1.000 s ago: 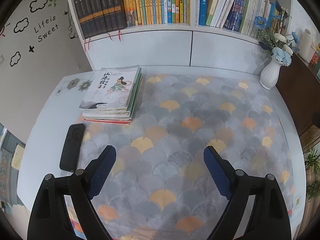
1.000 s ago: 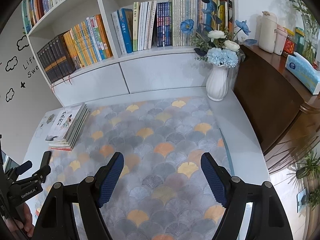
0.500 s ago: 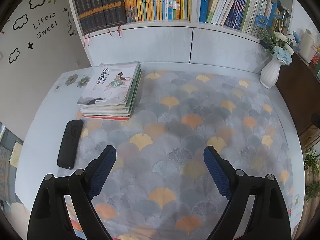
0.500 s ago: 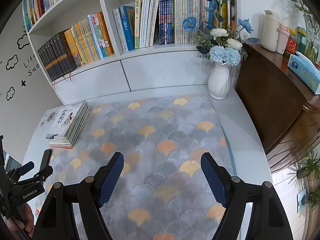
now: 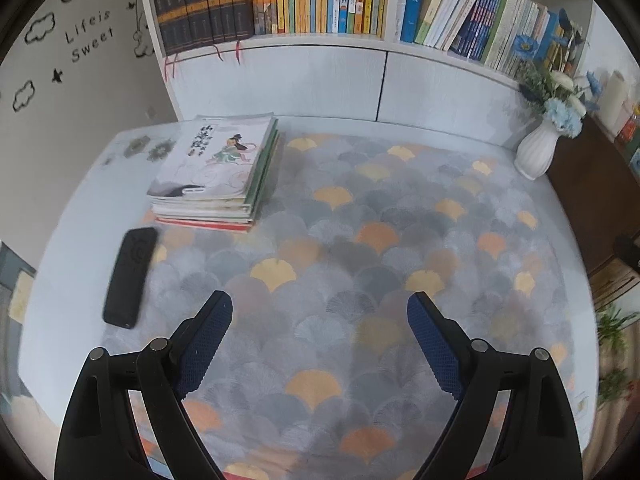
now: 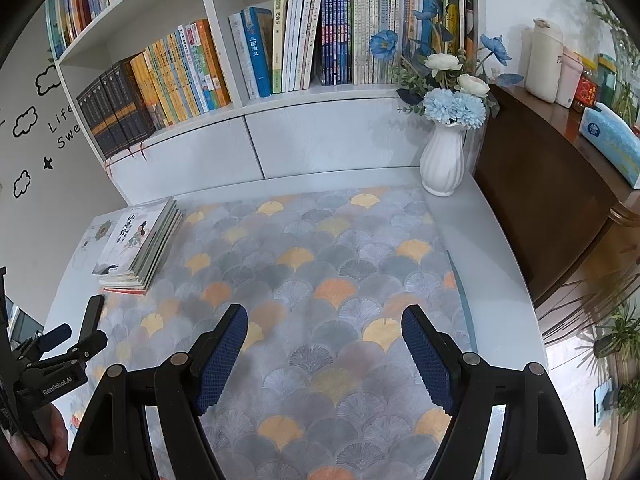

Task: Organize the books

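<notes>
Far ahead of both wide, empty jaws, past the fan-pattern mat, and left: stack of books, black remote nearer; best reached slowly by left gripper, right gripper helping.

Lower books' covers hidden under stack.

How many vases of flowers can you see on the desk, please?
1: a white ribbed vase holding blue and white flowers stands at the desk's far right corner, beside the dark wooden cabinet, below the bookshelf.
</notes>
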Action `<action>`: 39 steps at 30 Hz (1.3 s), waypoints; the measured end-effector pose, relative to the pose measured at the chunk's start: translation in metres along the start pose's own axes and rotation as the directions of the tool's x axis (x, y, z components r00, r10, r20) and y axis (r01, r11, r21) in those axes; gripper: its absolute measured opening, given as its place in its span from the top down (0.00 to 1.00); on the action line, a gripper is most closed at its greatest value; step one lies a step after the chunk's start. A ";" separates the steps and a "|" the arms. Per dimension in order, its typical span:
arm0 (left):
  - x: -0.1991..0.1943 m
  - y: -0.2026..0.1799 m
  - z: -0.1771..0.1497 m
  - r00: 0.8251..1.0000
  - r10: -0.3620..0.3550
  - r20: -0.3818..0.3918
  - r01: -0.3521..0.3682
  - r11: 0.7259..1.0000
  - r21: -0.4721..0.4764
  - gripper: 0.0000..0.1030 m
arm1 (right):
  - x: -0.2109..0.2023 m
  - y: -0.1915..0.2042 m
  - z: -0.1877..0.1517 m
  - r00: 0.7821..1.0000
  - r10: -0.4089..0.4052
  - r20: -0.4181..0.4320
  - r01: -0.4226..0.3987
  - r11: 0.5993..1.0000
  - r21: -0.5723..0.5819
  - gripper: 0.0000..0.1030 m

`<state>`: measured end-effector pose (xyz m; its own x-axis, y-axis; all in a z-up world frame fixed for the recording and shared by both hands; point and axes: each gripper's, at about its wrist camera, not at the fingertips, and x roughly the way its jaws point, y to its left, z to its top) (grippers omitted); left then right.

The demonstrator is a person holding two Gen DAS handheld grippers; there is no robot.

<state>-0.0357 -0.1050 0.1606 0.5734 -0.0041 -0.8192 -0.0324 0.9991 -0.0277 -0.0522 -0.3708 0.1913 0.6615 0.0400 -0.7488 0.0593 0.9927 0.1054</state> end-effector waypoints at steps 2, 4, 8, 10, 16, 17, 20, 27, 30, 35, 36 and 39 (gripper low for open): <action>-0.002 -0.001 0.001 1.000 0.004 0.014 -0.004 1.000 0.014 0.14 | 0.000 0.000 0.000 1.000 -0.001 -0.002 0.001 1.000 -0.001 0.25; -0.005 -0.006 0.002 0.999 0.030 0.031 -0.031 0.998 0.045 0.14 | 0.001 0.001 0.000 1.000 0.000 -0.004 0.000 1.000 -0.003 0.25; -0.006 -0.008 0.004 0.999 0.034 0.037 -0.036 0.997 0.061 0.14 | 0.003 0.002 0.001 1.000 0.005 -0.011 -0.005 1.000 -0.003 0.25; -0.004 -0.007 0.005 0.999 0.020 0.030 -0.021 0.998 0.055 0.14 | 0.004 0.003 0.000 1.000 0.009 -0.015 -0.010 1.000 -0.005 0.25; -0.002 -0.008 0.004 1.000 0.020 0.022 -0.021 0.999 0.049 0.14 | 0.006 0.004 -0.002 1.000 0.012 -0.021 -0.013 1.000 -0.006 0.25; -0.002 -0.008 0.003 1.000 0.018 0.021 -0.019 0.999 0.048 0.14 | 0.007 0.004 -0.002 1.000 0.013 -0.023 -0.014 1.000 -0.005 0.25; -0.002 -0.008 0.002 1.000 0.011 0.016 -0.012 0.999 0.047 0.14 | 0.008 0.004 -0.001 1.000 0.017 -0.025 -0.017 1.000 -0.002 0.25; 0.001 -0.004 0.001 1.000 0.017 0.012 -0.018 0.999 0.039 0.14 | 0.012 0.012 -0.006 0.998 0.037 -0.044 -0.038 0.999 -0.007 0.25; 0.001 -0.002 0.001 1.000 0.020 0.013 -0.021 0.999 0.032 0.14 | 0.013 0.018 -0.009 0.998 0.046 -0.051 -0.047 0.999 -0.021 0.25; 0.000 -0.003 0.000 0.999 0.024 0.023 -0.025 0.999 0.046 0.14 | 0.015 0.024 -0.010 0.997 0.050 -0.054 -0.053 0.998 -0.041 0.25; 0.000 -0.004 0.000 0.999 0.026 0.025 -0.027 0.998 0.052 0.14 | 0.014 0.025 -0.010 0.997 0.049 -0.054 -0.051 0.998 -0.042 0.25; 0.001 -0.007 0.000 0.999 0.029 0.026 -0.031 0.997 0.065 0.14 | 0.015 0.025 -0.010 0.997 0.048 -0.055 -0.051 0.998 -0.039 0.25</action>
<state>-0.0350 -0.1120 0.1603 0.5936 0.0264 -0.8043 0.0029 0.9994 0.0349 -0.0481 -0.3441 0.1766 0.6213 0.0941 -0.7779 -0.0038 0.9931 0.1171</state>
